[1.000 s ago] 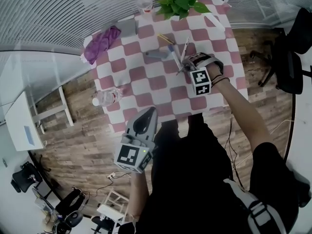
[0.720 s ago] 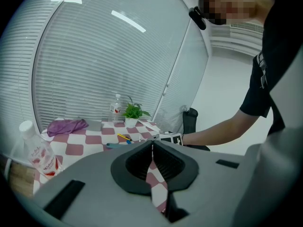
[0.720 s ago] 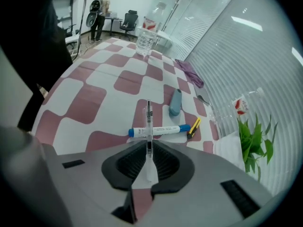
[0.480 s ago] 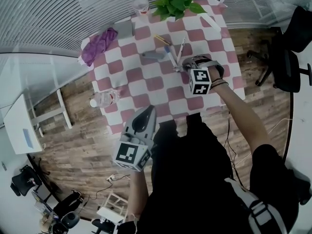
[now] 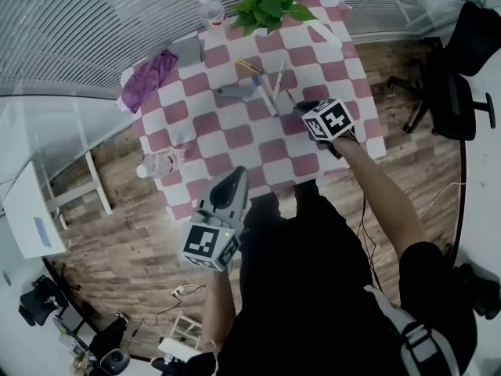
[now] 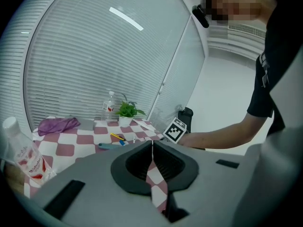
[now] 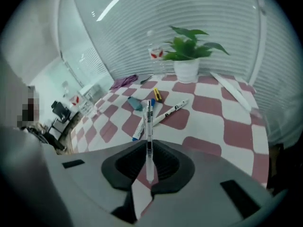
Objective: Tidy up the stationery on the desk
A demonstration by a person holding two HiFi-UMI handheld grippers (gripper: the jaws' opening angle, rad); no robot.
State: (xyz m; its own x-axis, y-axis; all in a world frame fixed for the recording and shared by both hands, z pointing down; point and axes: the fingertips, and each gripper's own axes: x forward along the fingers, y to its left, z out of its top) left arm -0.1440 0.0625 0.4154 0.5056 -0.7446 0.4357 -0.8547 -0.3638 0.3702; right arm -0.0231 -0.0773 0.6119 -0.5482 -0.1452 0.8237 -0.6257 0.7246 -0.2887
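My right gripper [image 7: 149, 148] has just closed its jaws on a clear pen [image 7: 149, 122], held above the checkered table [image 5: 235, 135] toward its right edge. My left gripper [image 6: 152, 148], jaws together and empty, hovers at the near edge.

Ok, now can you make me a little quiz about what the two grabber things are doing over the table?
1. True or false: the left gripper has its jaws wide apart.
2. What sits between the right gripper's jaws? A: a clear pen. B: a spoon. C: a cup.
3. What colour is the crumpled cloth?

Key:
1. False. The jaws are together, with nothing in them.
2. A. The jaws have just closed on it.
3. Purple.
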